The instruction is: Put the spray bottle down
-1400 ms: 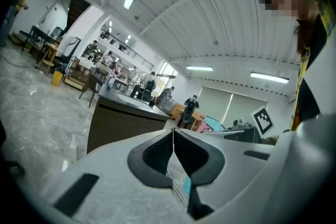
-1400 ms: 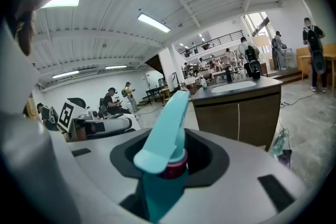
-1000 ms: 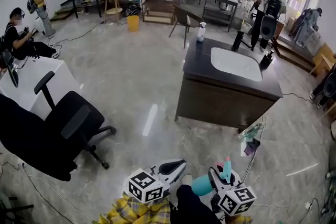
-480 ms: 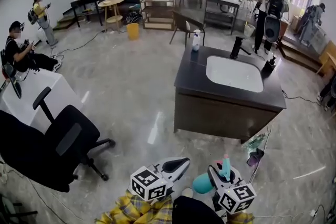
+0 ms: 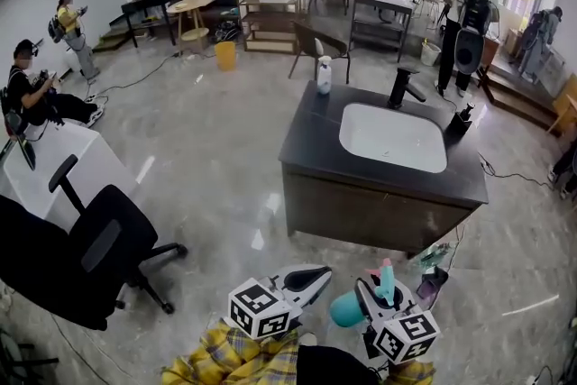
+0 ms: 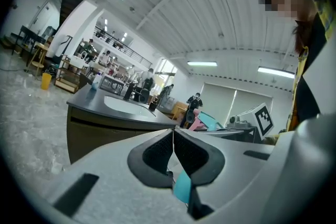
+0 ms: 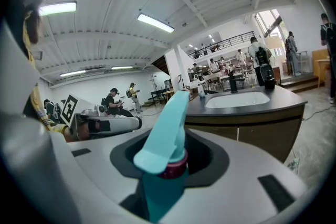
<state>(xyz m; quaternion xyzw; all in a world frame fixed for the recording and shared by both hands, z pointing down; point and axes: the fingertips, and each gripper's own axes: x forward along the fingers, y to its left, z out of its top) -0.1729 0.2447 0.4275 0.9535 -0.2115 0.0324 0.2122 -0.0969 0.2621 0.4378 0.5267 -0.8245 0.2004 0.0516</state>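
A teal spray bottle (image 5: 346, 311) with a pink collar and teal trigger head (image 7: 165, 134) sits between the jaws of my right gripper (image 5: 374, 297), which is shut on it. In the right gripper view the trigger head rises out of the black jaw recess (image 7: 168, 161). My left gripper (image 5: 314, 274) is beside it on the left, shut, with its pads (image 6: 160, 148) pressed together on nothing. Both are low in the head view, well short of the dark vanity (image 5: 315, 149) with a white basin (image 5: 393, 138). The bottle also shows in the left gripper view (image 6: 202, 121).
On the vanity top stand a black faucet (image 5: 402, 87), a white spray bottle (image 5: 323, 75) and a dark dispenser (image 5: 460, 120). Loose items lie on the floor by its near right corner (image 5: 433, 270). A black office chair (image 5: 81, 252) and white table (image 5: 86, 165) are at left. People stand at the back.
The vanity has come nearer and shifted left in the head view as both grippers travelled toward it. The bottle stays in the right gripper; the left stays shut.
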